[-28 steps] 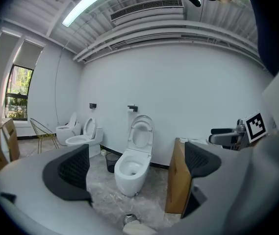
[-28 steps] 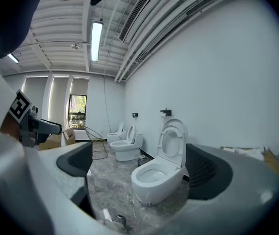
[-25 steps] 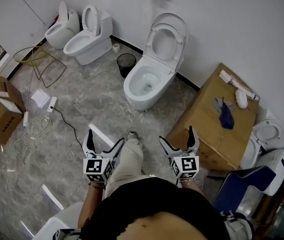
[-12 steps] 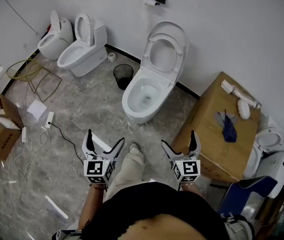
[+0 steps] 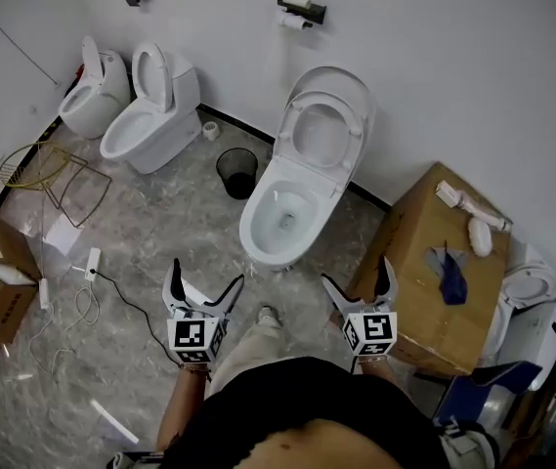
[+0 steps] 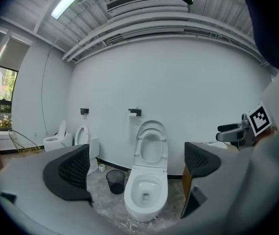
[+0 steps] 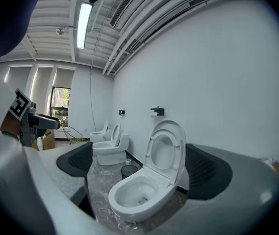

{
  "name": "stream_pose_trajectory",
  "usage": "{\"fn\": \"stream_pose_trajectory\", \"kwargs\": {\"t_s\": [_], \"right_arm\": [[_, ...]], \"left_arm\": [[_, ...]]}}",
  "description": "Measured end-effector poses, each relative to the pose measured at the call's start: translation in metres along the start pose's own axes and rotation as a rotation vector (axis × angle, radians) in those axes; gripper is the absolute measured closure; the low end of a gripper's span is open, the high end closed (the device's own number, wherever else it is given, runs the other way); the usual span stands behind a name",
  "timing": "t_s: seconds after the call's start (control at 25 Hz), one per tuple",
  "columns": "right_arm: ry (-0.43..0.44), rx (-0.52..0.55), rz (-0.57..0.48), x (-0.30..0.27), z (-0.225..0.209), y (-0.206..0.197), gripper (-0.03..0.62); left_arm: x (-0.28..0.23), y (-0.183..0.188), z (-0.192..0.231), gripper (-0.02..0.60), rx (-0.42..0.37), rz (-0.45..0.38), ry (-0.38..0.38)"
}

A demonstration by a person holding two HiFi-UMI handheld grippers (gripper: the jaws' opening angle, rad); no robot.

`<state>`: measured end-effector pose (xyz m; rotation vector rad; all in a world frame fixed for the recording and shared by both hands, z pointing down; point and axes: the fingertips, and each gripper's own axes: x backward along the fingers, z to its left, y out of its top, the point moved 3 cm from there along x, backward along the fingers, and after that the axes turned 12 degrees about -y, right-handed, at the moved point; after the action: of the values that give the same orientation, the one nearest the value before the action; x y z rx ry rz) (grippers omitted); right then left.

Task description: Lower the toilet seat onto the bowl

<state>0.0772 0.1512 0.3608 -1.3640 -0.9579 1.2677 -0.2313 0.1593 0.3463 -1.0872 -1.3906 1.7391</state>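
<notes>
The left claw (image 5: pixel 205 285) is released, its jaws spread wide with nothing between them but open air; its own view frames the toilet straight through the gap. The right claw (image 5: pixel 358 283) is likewise spread wide and empty, touching nothing. The two are held level and side by side above the person's knee, well short of the toilet. At 12 o'clock from them stands the bowl (image 5: pixel 251 229), open and white, on the marbled floor (image 5: pixel 150 223). The seat (image 5: pixel 295 125) is up, leaning back against the raised lid (image 5: pixel 356 91) by the wall, well apart from both claws. A black bin (image 5: pixel 236 172) stands at 11 o'clock of the bowl, near it. A cardboard box (image 5: pixel 416 252) sits just at 3 o'clock of the right claw, with a blue cloth (image 5: pixel 450 274) lying on top. Two more toilets (image 5: pixel 150 115) stand along the wall at 10 o'clock, and a paper holder (image 5: pixel 302 10) hangs on the wall above the seat. Compared with a second ago, the bowl lies nearer the claws and the far toilets have slid toward the picture's left edge; the claws are as wide open as before, and the seat is as upright as it was.
</notes>
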Motion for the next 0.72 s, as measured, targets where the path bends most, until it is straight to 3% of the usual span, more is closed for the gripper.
{"fn": "stream_pose_trajectory", "kwargs": {"t_s": [0.4, 0.6, 0.72], "right_arm": [[-0.044, 0.028, 0.007, -0.075, 0.003, 0.013, 0.013], [-0.063, 0.027, -0.002, -0.1, 0.001, 0.02, 0.013], [-0.073, 0.029, -0.009, -0.115, -0.005, 0.024, 0.013]], "left_arm": [[-0.051, 0.017, 0.055, 0.005, -0.021, -0.024, 0.029], [-0.073, 0.015, 0.066, 0.005, -0.017, -0.022, -0.032], [-0.092, 0.011, 0.066, 0.006, -0.062, -0.018, -0.078]]}}
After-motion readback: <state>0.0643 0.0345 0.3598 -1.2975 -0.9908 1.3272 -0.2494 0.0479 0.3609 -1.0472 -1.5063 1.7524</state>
